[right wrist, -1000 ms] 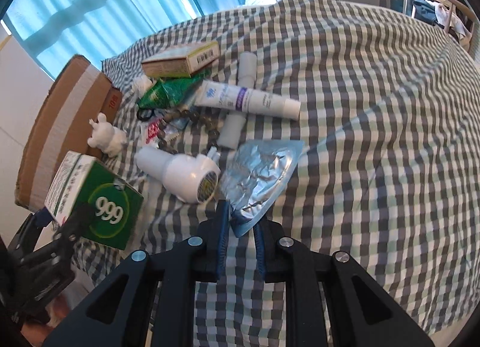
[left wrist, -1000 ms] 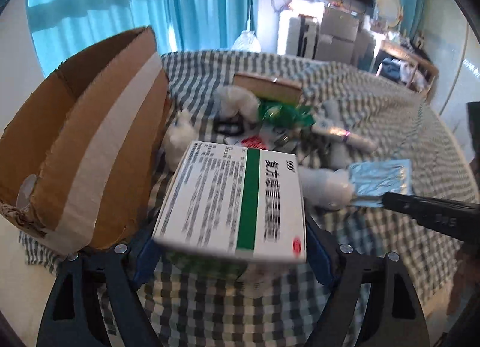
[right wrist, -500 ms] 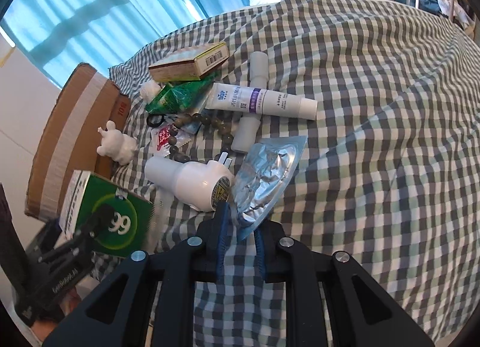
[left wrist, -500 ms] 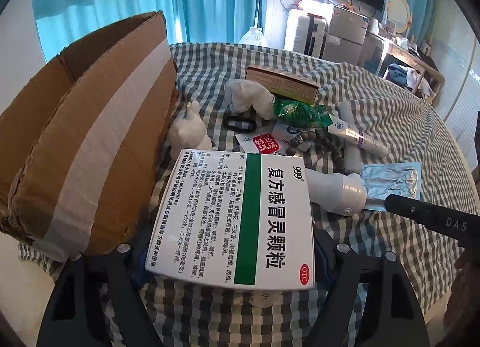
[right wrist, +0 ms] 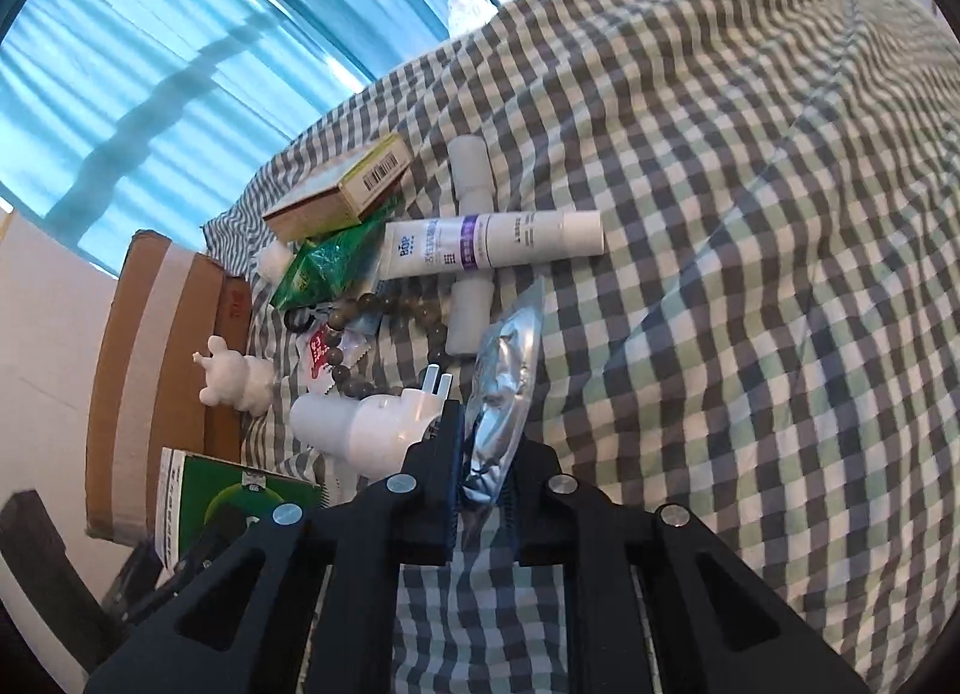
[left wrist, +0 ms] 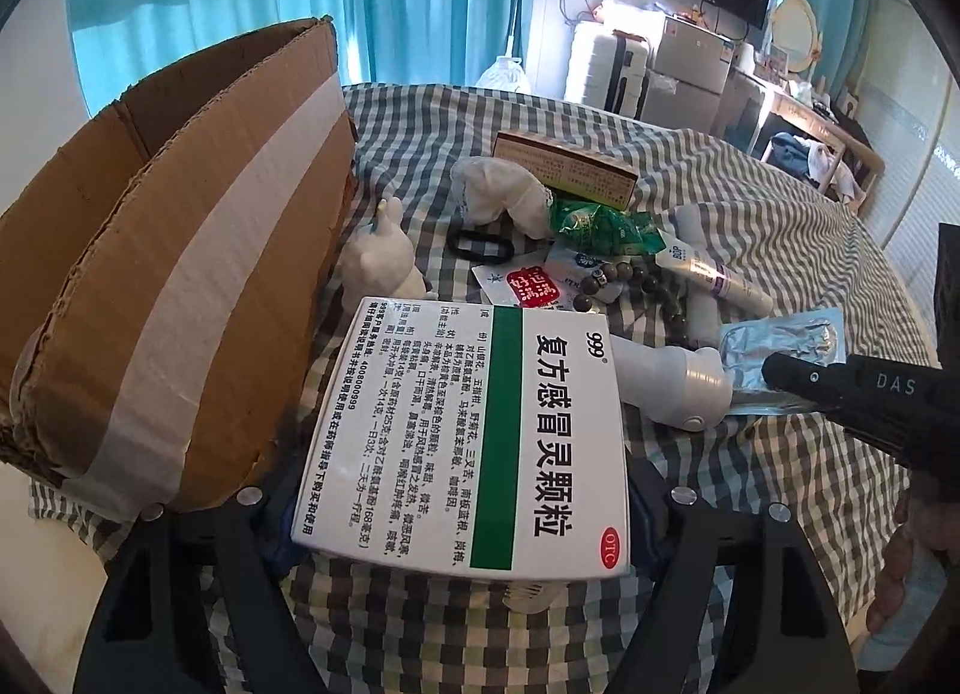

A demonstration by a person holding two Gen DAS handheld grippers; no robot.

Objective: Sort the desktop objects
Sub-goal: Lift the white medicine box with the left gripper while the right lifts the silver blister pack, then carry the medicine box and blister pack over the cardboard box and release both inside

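— Blue curtains (left wrist: 240, 4) hang behind the table, and a green, grey and white checked cloth (right wrist: 750, 274) covers it. What containers do you see?

— One brown cardboard box with a white tape stripe (left wrist: 180, 274) stands at the left edge of the table, with its flaps up. I cannot see what is inside it.

— And the grippers?

— The left gripper (left wrist: 462, 514) holds a white medicine carton with a green band and black Chinese print (left wrist: 468, 442) between its two fingers, just beside the cardboard box and lifted above the cloth. The right gripper (right wrist: 480, 490) pinches the near end of a silver foil pouch (right wrist: 501, 370), which stands on its edge.

— What lies between them?

— A crowded pile: a white plug-in device (right wrist: 366, 430), a white rabbit figurine (right wrist: 240, 376), a string of brown beads (right wrist: 390, 304), a green foil packet (right wrist: 330, 262), a white tube with a purple band (right wrist: 492, 244) lying across a white cylinder (right wrist: 471, 172), and a tan flat carton with a barcode (right wrist: 342, 196).

— Where is open room?

— To the right of the pile the cloth is bare but wrinkled, up to the far edge.
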